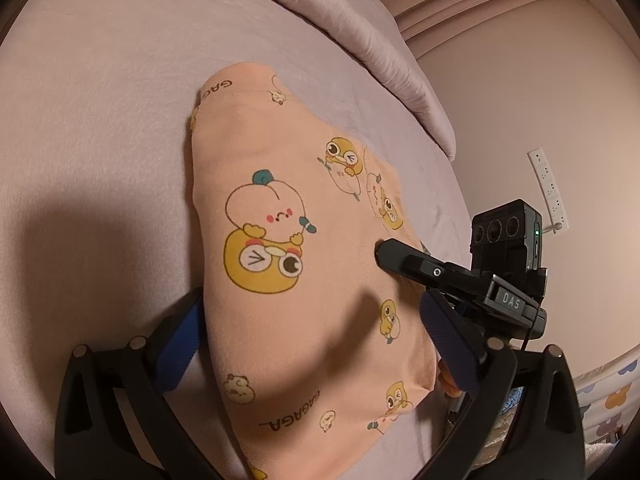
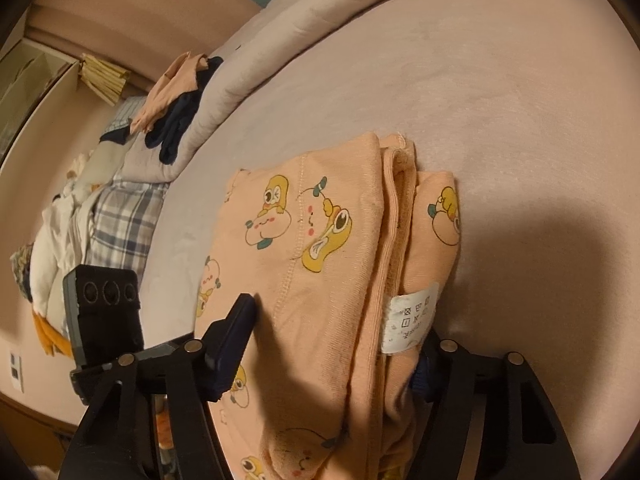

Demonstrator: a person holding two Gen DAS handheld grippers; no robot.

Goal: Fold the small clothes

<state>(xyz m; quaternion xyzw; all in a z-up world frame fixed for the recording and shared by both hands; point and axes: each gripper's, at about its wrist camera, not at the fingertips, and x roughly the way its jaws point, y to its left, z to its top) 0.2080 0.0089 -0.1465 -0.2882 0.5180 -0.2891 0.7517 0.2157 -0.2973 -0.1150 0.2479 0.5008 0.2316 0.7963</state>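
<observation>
A peach child's garment (image 1: 256,148) printed with yellow cartoon figures lies folded into a small packet on the pink bed sheet (image 1: 100,120). My left gripper (image 1: 314,300) straddles its near end, jaws spread very wide, with the blue pads (image 1: 180,344) just at the packet's side edges. Facing it from the right, one black finger (image 1: 396,258) of the right gripper rests on top of the fabric. In the right wrist view the garment (image 2: 332,200) shows stacked folds and a white care label (image 2: 408,316). My right gripper (image 2: 336,328) has the packet between its partly narrowed jaws; no firm pinch shows.
A rolled pink quilt (image 1: 384,52) borders the sheet behind the garment. Peach and navy clothes (image 2: 176,92) are heaped on it farther off, beside plaid bedding (image 2: 124,220). A white power strip (image 1: 546,188) hangs on the wall. The left gripper's camera box (image 2: 104,304) stands close by.
</observation>
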